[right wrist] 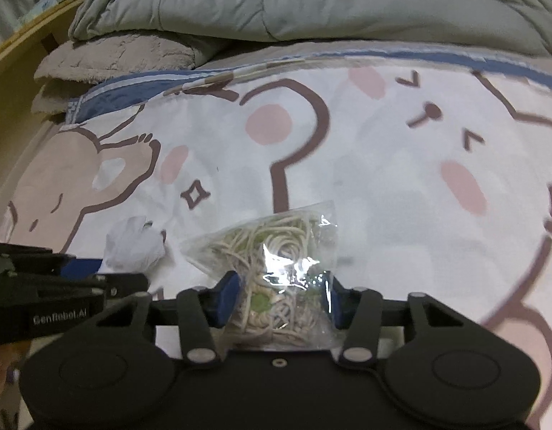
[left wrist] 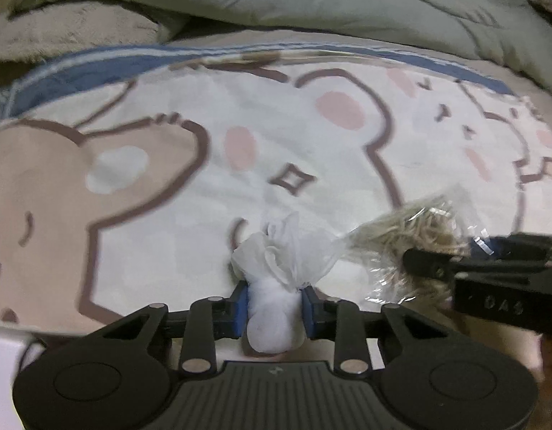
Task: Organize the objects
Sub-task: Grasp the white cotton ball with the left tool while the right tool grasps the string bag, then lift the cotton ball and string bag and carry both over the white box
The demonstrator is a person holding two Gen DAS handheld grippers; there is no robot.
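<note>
The white box (left wrist: 3,365) sits at the far left edge of the left wrist view, beside the cartoon bear sheet (left wrist: 311,165) that covers the bed. The left gripper (left wrist: 274,308) has its blue pads (left wrist: 240,310) narrowed onto the white tissue bundle (left wrist: 272,319), pad faces pressing both sides; the loose upper end of the bundle fans out ahead of the fingertips, over the sheet. Immediately right of the bundle is the clear bag of string (left wrist: 412,240), its near corner touching the bundle's crumpled top. The right gripper (right wrist: 281,299) holds this bag (right wrist: 272,251) at a medium opening, one blue pad (right wrist: 225,299) on each side of the bag's lower half; the bag contents are pale coiled cord with green pieces, and the bag's upper part lies on the sheet. The two grippers are just beside each other. At the rear, a grey quilt (right wrist: 311,0) and a plush blanket (right wrist: 118,57) are piled along the sheet's far edge
</note>
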